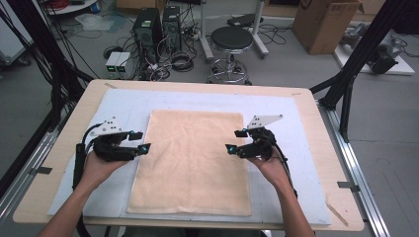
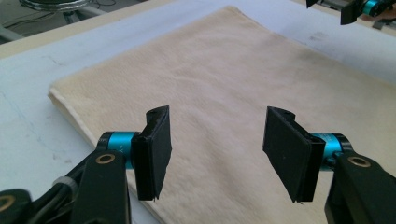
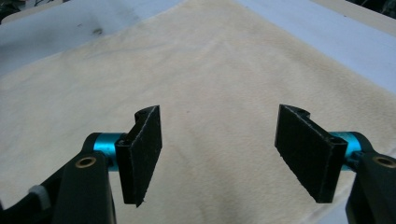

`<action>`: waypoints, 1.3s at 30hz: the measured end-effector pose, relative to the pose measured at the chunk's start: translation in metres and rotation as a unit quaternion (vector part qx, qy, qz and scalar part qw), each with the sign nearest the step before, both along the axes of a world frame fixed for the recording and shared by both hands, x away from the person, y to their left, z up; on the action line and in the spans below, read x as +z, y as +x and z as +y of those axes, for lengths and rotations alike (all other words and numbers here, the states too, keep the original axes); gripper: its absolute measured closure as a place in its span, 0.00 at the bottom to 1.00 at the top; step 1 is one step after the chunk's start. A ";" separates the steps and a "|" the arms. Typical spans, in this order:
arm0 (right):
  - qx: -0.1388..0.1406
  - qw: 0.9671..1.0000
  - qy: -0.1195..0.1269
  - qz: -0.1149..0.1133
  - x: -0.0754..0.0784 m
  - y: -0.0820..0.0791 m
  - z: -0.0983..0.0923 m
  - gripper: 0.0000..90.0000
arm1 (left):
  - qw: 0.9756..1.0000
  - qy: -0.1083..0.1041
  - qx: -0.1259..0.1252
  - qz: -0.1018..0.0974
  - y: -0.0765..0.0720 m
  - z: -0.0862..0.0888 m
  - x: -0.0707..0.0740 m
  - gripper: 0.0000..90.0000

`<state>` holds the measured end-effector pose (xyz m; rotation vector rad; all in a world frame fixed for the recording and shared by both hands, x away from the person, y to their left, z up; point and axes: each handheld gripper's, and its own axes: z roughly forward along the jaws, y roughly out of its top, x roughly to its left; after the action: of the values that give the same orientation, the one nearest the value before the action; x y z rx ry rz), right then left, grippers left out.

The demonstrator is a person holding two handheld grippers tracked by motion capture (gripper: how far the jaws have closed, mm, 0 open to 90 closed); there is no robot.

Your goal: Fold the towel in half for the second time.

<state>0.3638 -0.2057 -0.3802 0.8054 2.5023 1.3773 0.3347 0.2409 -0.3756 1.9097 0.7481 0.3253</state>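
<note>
Standing beyond the wooden table [image 1: 316, 128] on grey floor [image 1: 385, 128]: black stool [image 1: 231, 39], computer towers [image 1: 157, 27], cardboard box [image 1: 323, 22], tangled cables [image 1: 178, 61].

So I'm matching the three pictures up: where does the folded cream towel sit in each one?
High view: the towel lies mid-table on the pale blue mat, between the two grippers.
Left gripper view: it runs from the upper middle to the bottom right, behind the open jaws.
Right gripper view: it spreads across most of the picture.
Shared landmark: the pale blue mat.
</note>
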 end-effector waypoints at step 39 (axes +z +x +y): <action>-0.113 0.993 -0.036 0.026 -0.017 0.122 -0.015 0.45 | 0.992 0.027 0.119 0.043 0.145 -0.006 -0.025 0.58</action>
<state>0.4860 -0.2205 -0.3969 1.0840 2.3945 1.2004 0.4801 0.2352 -0.4001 1.8970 1.0371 0.4149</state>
